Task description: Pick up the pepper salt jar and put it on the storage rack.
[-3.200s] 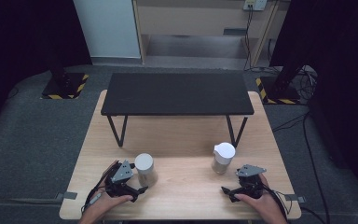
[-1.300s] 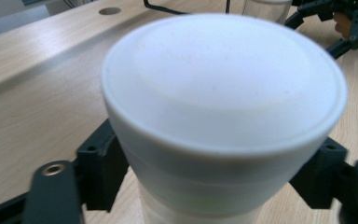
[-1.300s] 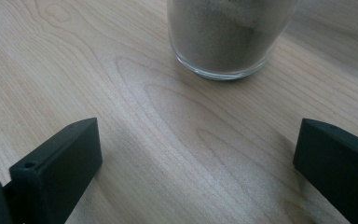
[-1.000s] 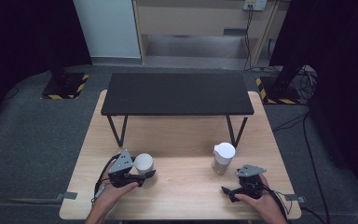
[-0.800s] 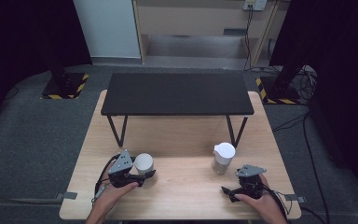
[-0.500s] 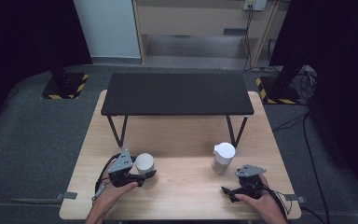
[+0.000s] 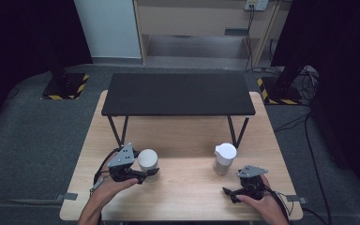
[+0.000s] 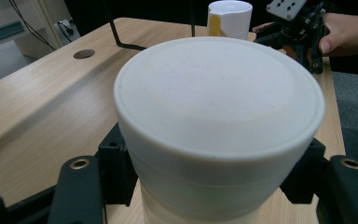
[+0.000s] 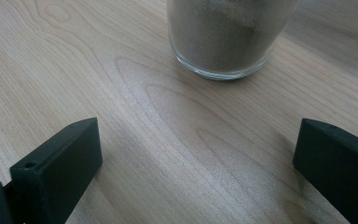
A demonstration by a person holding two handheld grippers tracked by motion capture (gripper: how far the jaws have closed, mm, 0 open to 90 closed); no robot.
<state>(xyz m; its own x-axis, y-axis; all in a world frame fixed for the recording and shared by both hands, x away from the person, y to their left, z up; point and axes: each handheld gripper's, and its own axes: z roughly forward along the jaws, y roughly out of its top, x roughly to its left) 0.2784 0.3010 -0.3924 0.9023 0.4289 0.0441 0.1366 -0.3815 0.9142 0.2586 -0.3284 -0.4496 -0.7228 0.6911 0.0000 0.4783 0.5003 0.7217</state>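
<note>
My left gripper (image 7: 143, 174) clamped round the white-lidded jar (image 7: 148, 163) lower left of the high view, my right gripper (image 7: 232, 193) spread apart lower right, just below the glass jar (image 7: 225, 158) on the wooden table (image 7: 187, 187)

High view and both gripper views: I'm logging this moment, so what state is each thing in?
Left gripper: jaws on either side of the left jar, seemingly gripping it.
Left jar: upright, white lid on.
Right gripper: open, holding nothing, short of the right jar.
Right jar: upright on the table, lidded, holding a sandy powder.
</note>
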